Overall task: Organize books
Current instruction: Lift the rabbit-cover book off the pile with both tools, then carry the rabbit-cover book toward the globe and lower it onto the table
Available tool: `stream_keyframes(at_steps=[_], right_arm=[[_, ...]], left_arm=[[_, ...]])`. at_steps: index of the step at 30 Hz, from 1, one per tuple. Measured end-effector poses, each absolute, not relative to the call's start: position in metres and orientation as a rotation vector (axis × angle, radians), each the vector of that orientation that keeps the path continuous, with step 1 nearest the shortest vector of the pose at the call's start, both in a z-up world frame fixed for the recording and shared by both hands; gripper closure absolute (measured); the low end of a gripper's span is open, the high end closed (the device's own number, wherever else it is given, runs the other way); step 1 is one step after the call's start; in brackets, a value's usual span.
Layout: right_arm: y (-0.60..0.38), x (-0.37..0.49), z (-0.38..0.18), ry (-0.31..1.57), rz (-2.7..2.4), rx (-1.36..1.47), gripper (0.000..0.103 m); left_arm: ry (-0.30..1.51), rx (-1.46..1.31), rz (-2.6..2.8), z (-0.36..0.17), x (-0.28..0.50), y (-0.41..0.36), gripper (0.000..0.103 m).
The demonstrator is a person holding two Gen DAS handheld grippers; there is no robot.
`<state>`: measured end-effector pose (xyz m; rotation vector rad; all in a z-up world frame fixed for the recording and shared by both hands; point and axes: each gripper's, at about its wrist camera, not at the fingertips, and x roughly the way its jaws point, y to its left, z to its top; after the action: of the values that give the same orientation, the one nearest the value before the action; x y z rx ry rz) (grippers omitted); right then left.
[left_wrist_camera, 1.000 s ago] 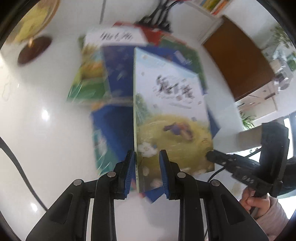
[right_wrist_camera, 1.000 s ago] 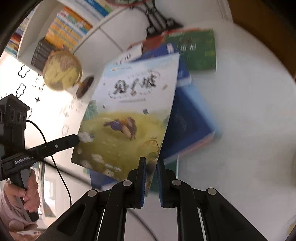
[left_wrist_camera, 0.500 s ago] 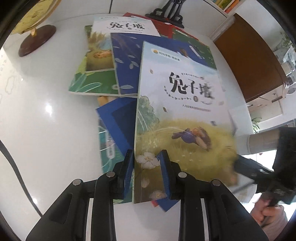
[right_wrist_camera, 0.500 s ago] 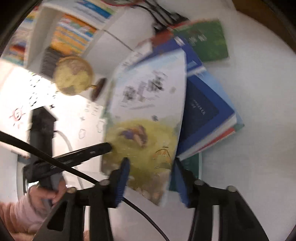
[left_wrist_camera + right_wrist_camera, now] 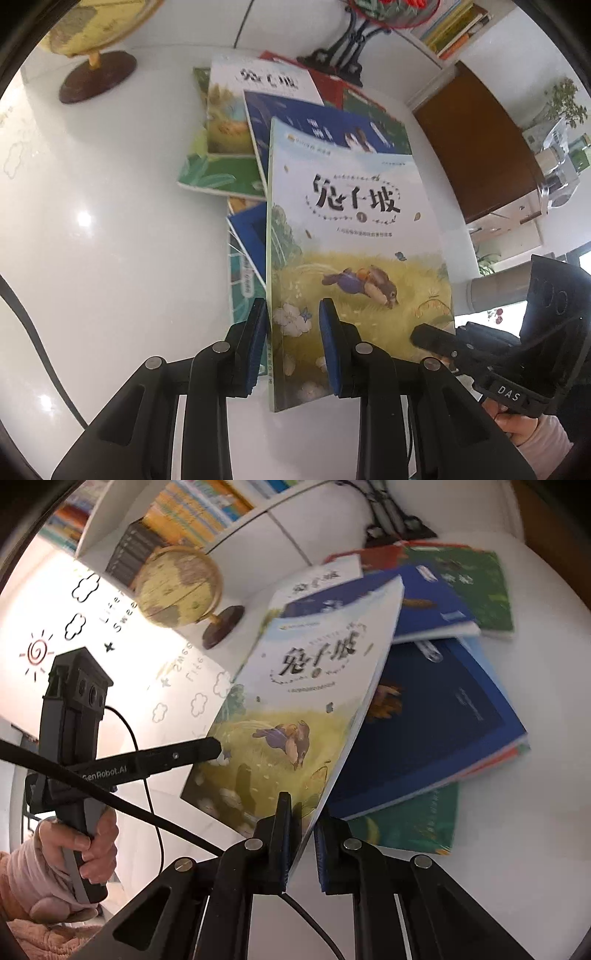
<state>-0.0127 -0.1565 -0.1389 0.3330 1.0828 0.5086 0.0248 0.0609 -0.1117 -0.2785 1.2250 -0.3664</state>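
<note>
A rabbit picture book [image 5: 354, 229] with a pale cover and a yellow meadow is held tilted above a loose pile of books [image 5: 229, 122] on the white table. My left gripper [image 5: 293, 332] is shut on its lower spine corner, one pad under it and one on the cover. My right gripper [image 5: 301, 830] has the same book's [image 5: 306, 686] lower open-edge corner between its jaws, which are closing onto it. Its finger [image 5: 432, 338] shows at the book's right edge in the left wrist view. A dark blue book [image 5: 436, 720] lies just beneath.
A yellow globe [image 5: 177, 587] on a brown foot stands left of the pile, with a black ornate stand [image 5: 347, 55] behind it. A white bookshelf [image 5: 192, 513] lines the wall. A brown cabinet [image 5: 480, 147] is at the right. A hand [image 5: 92, 842] holds the left gripper's handle.
The right jaws stood wide around the book's edge half a second ago and have narrowed onto it again. The left grip is unchanged. Both views have drawn back slightly from the pile.
</note>
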Motion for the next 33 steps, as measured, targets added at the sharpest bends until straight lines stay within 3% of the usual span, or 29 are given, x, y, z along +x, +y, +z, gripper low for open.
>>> stream_keyframes(at_steps=[19,33], right_arm=[[-0.05,0.009,-0.098,1.009,0.641,0.186,0.092],[0.071,0.022,-0.112,1.057,0.771,0.146,0.091]], left_arm=[[1.067,-0.368,-0.214,-0.074,0.006,0.18,0.079],[1.046,-0.42,-0.043,-0.079,-0.021,0.286,0.079]])
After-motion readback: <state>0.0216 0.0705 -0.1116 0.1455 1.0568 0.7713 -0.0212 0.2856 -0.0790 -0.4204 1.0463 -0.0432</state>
